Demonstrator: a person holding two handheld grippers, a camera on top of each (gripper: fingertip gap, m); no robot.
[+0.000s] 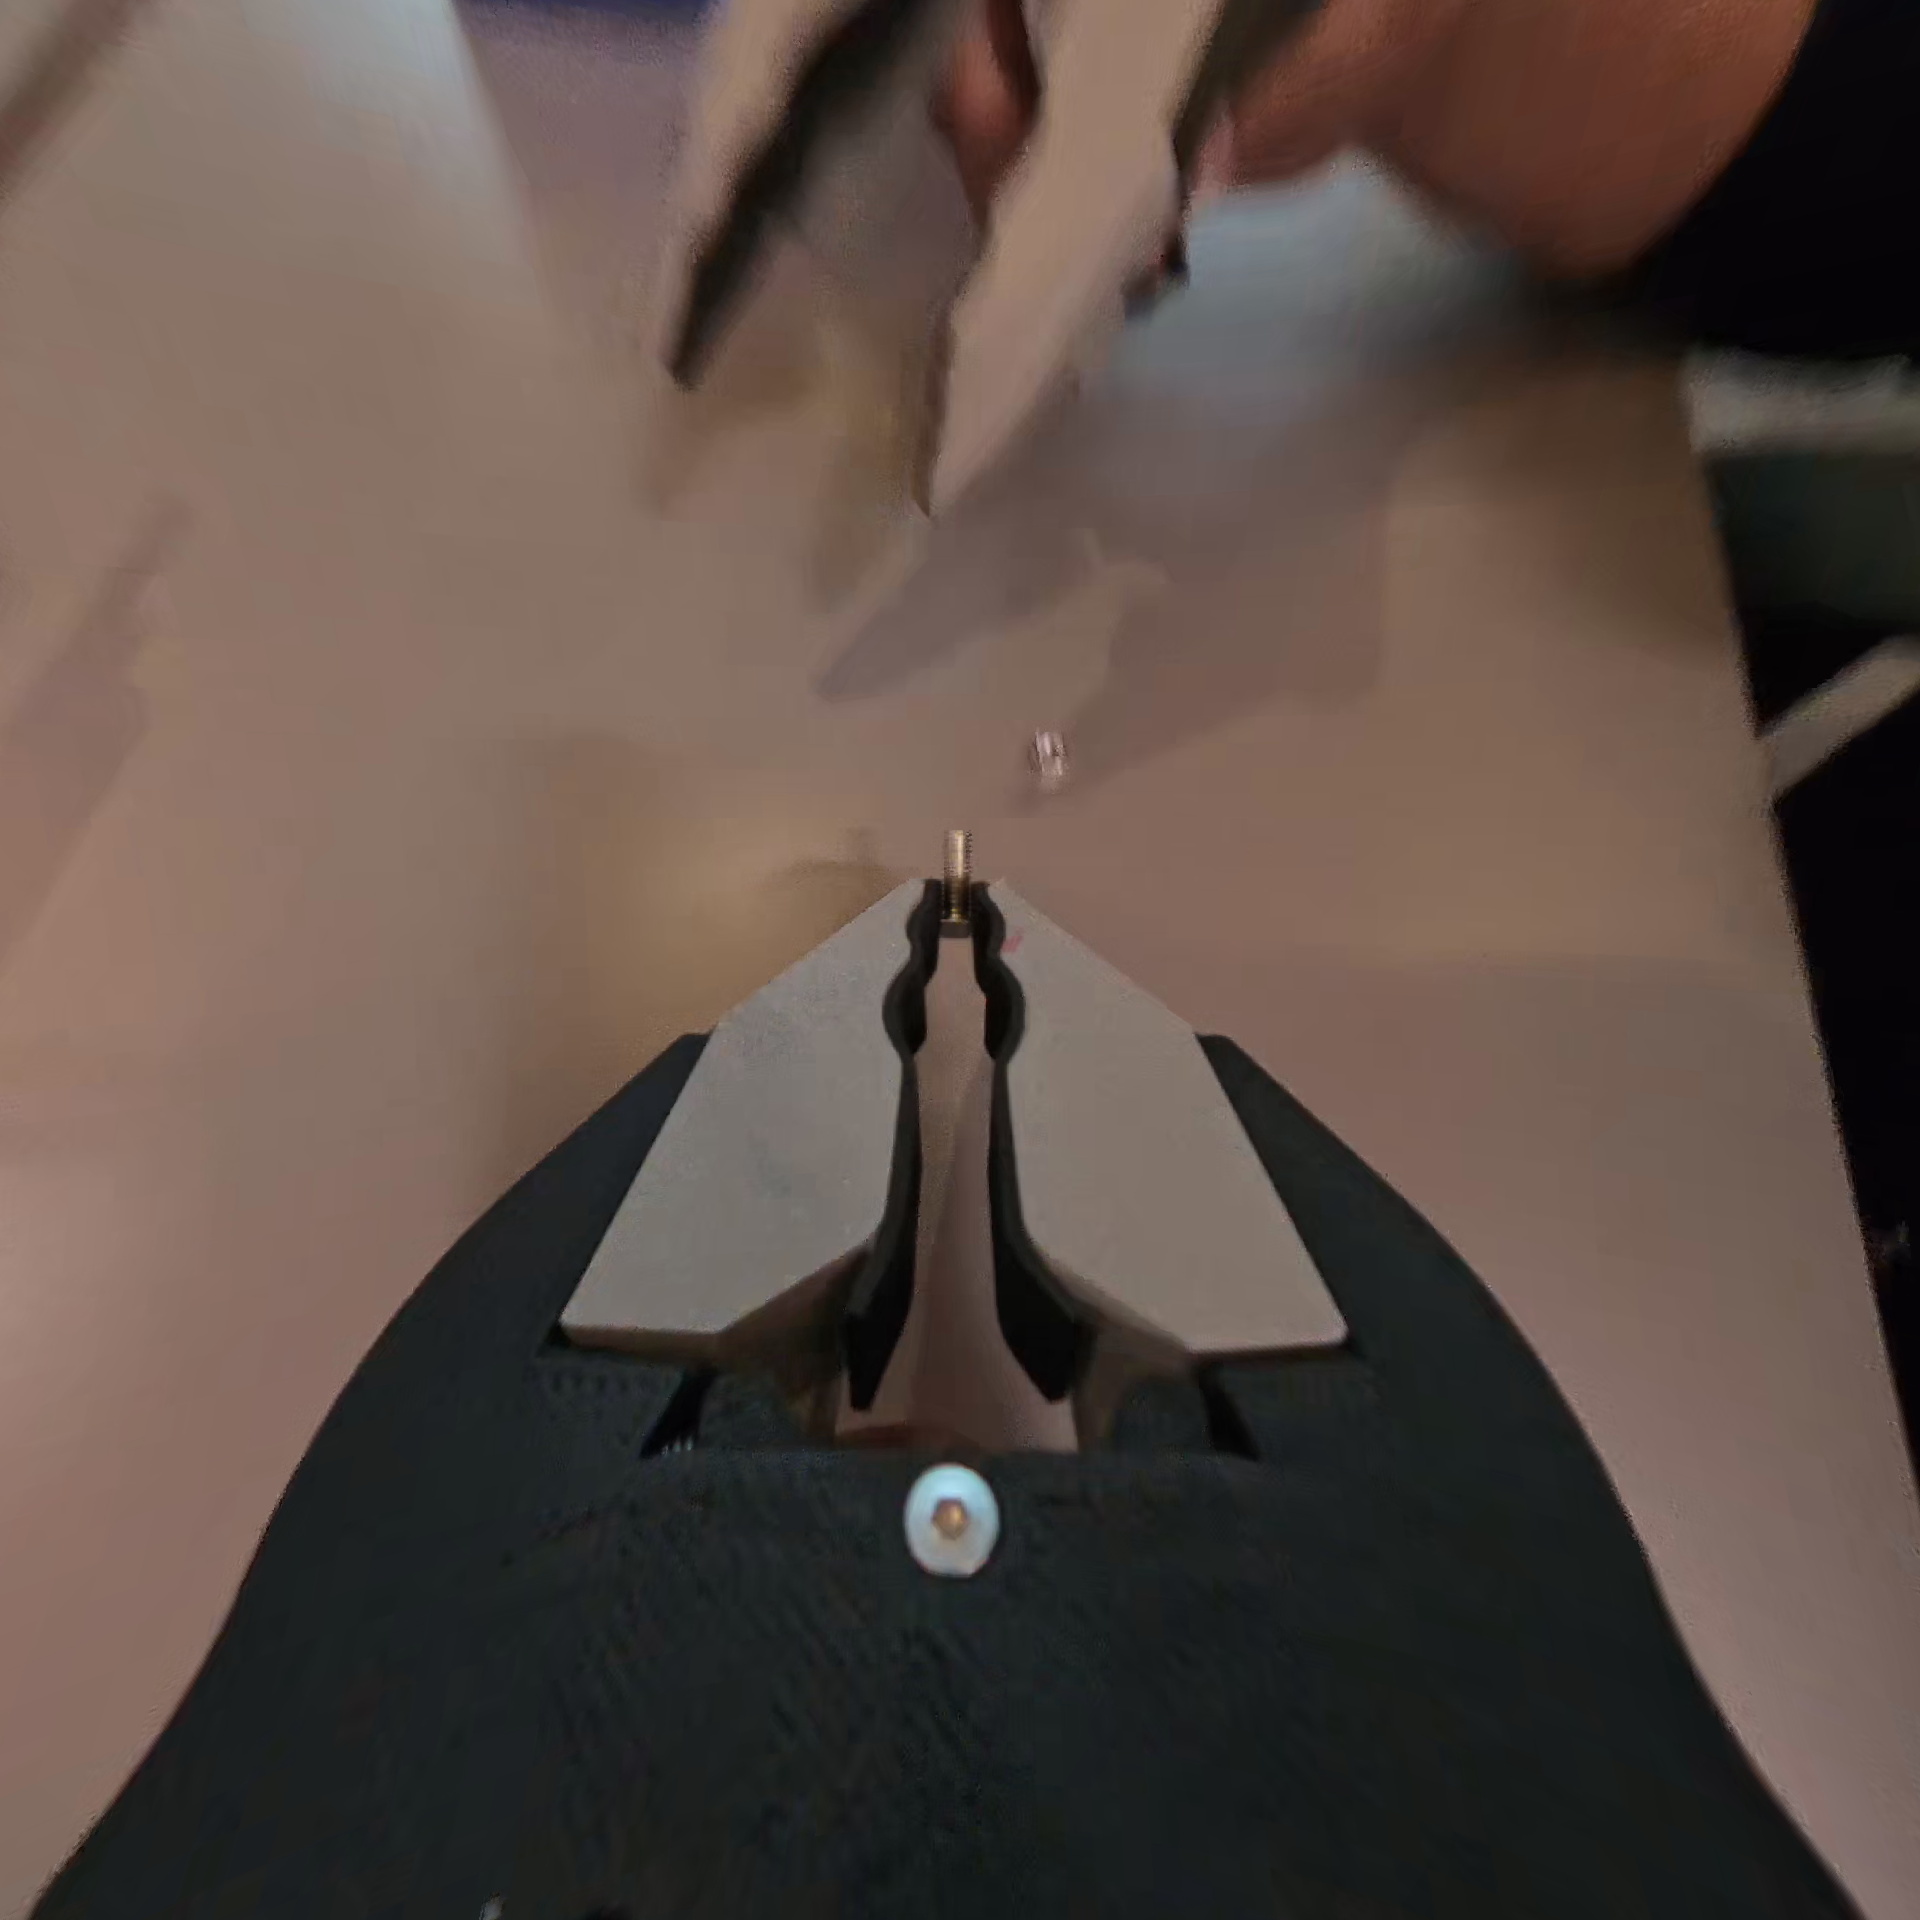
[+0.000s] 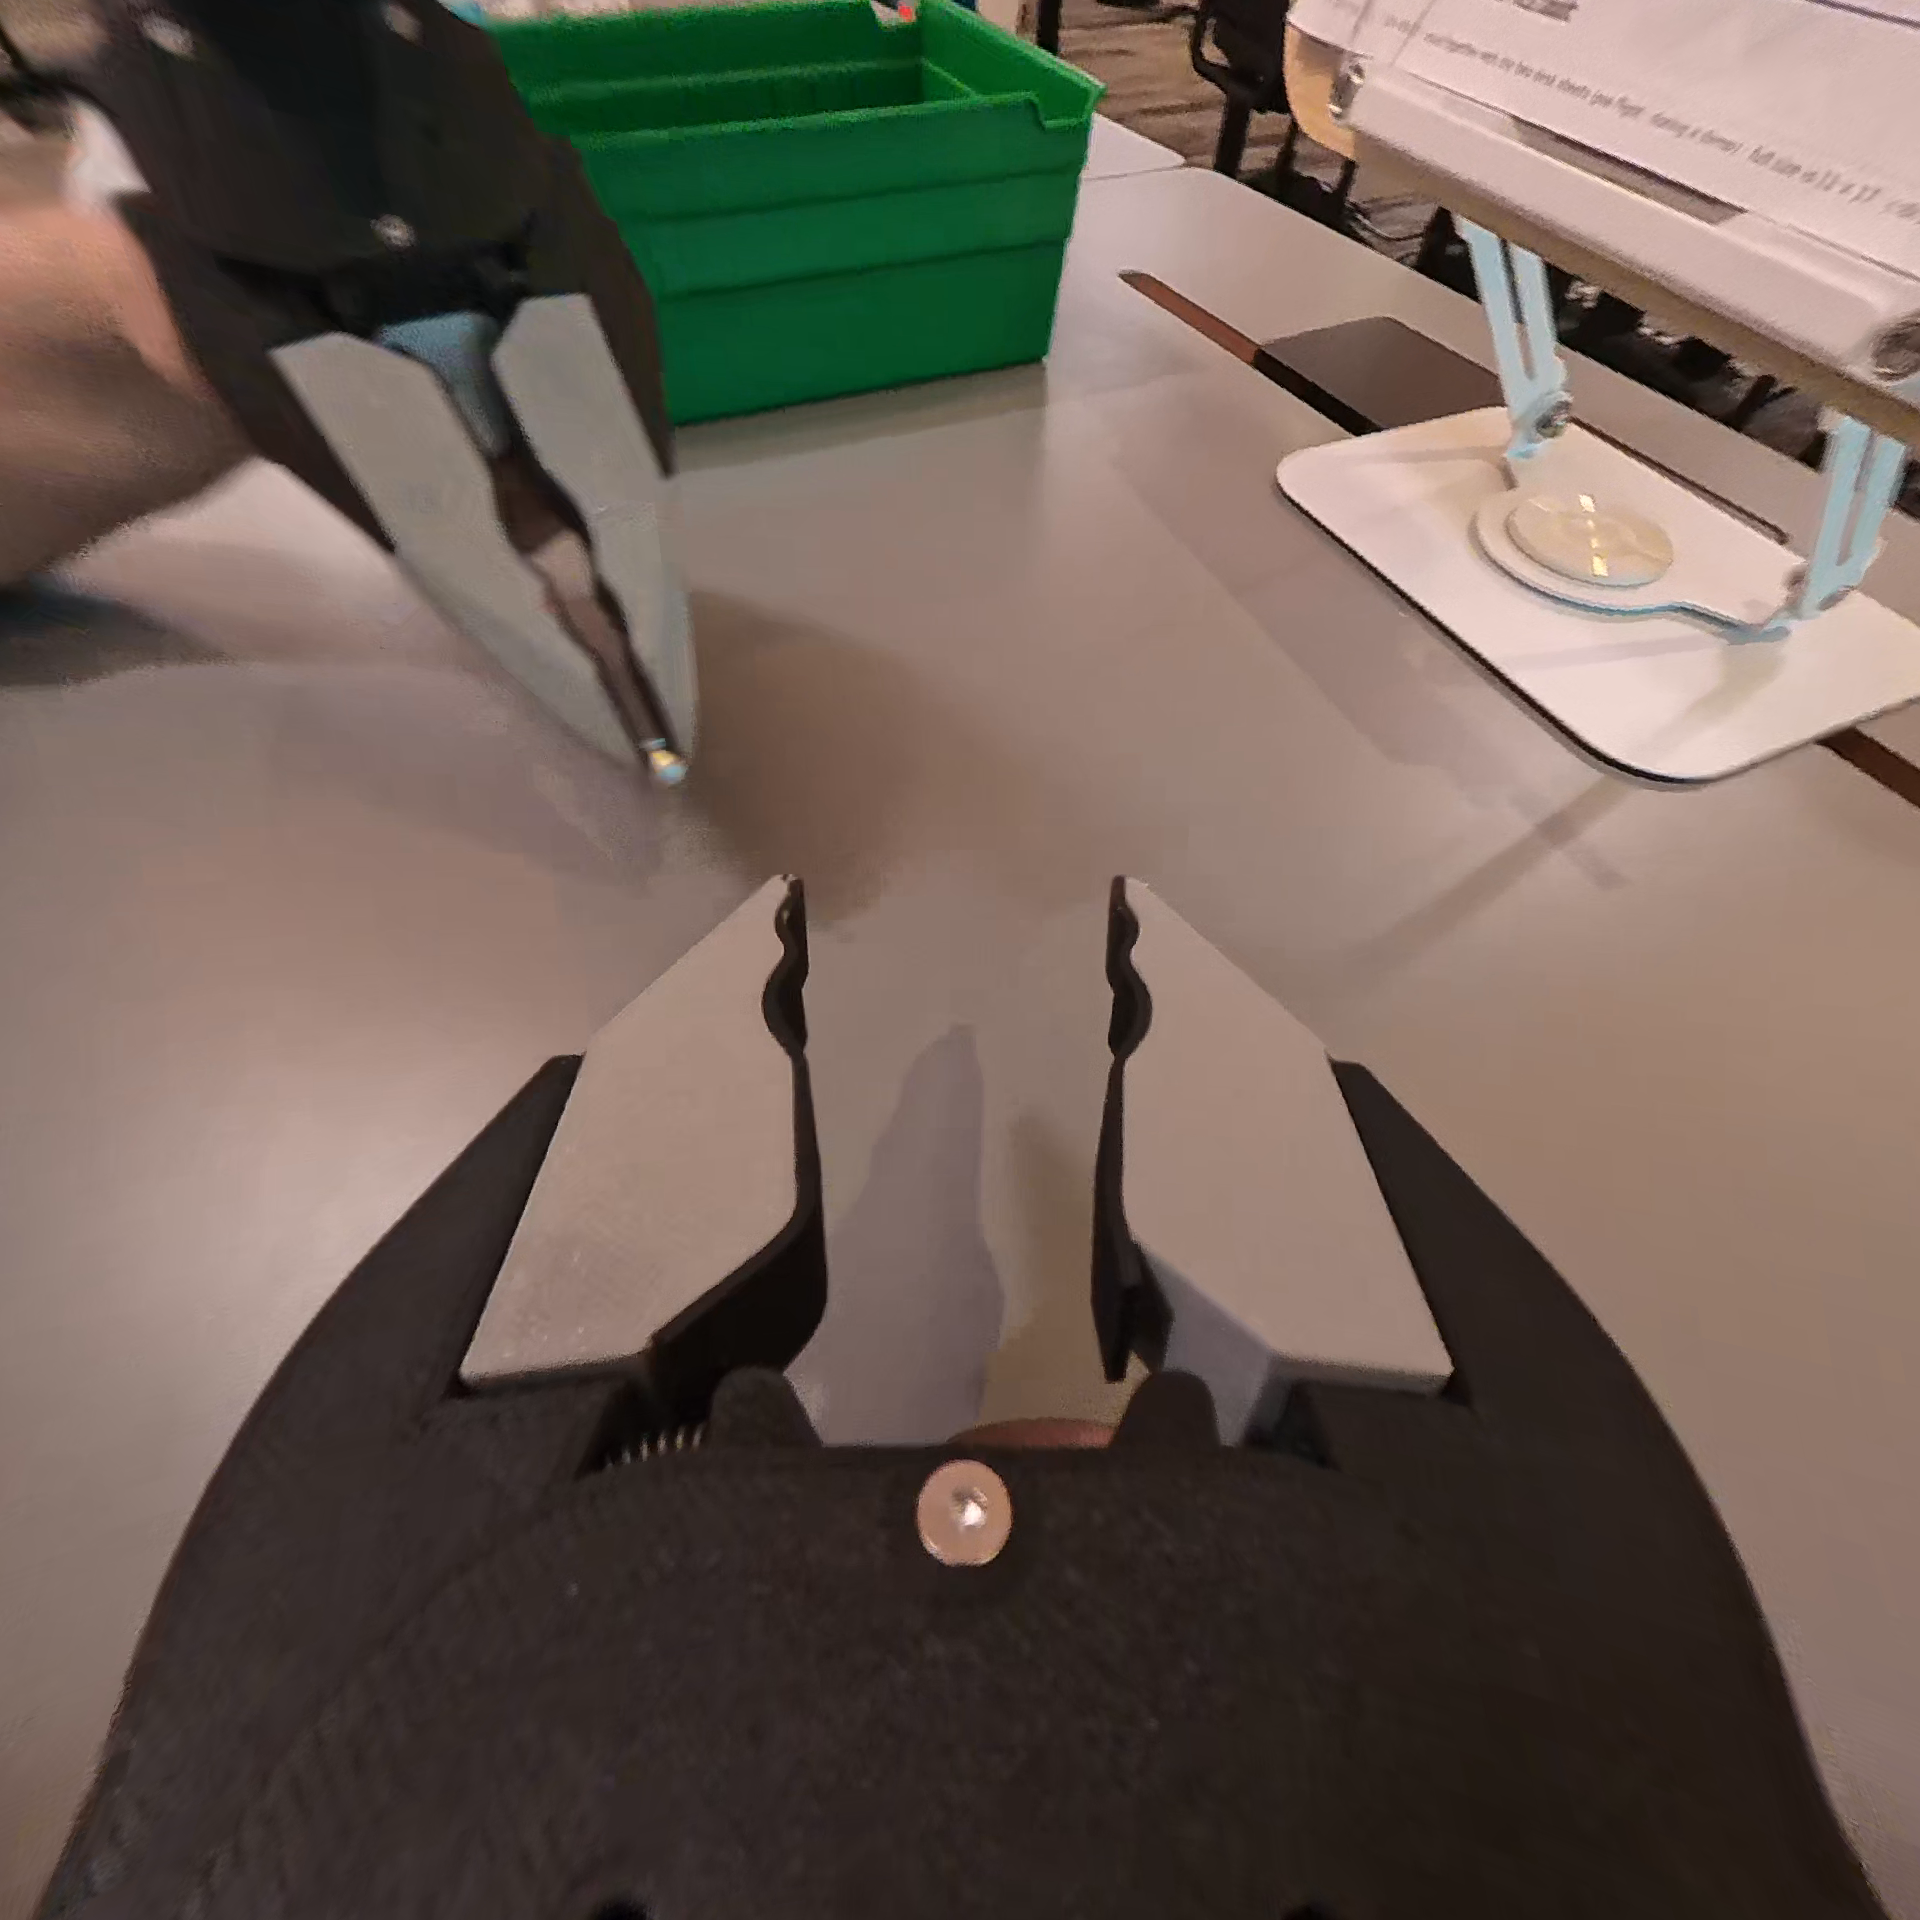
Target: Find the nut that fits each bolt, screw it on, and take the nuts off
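My left gripper [image 1: 957, 906] is shut on a small brass-coloured bolt [image 1: 956, 868]; its head sits between the pad tips and its threaded end sticks out forward. The same gripper shows in the right wrist view [image 2: 657, 750] at the upper left, tips pointing down at the table with the bolt [image 2: 663, 764] at its tip. A small silvery nut [image 1: 1049, 758], blurred, lies on the table just beyond the bolt. My right gripper [image 2: 956, 914] is open with nothing between its fingers, above the grey table [image 2: 1039, 644]. It shows blurred in the left wrist view [image 1: 935, 312].
A green bin [image 2: 831, 208] stands at the back of the table. A white stand with a flat base [image 2: 1558, 582] and pale blue legs is at the right. A person's hand [image 2: 83, 416] holds the left gripper.
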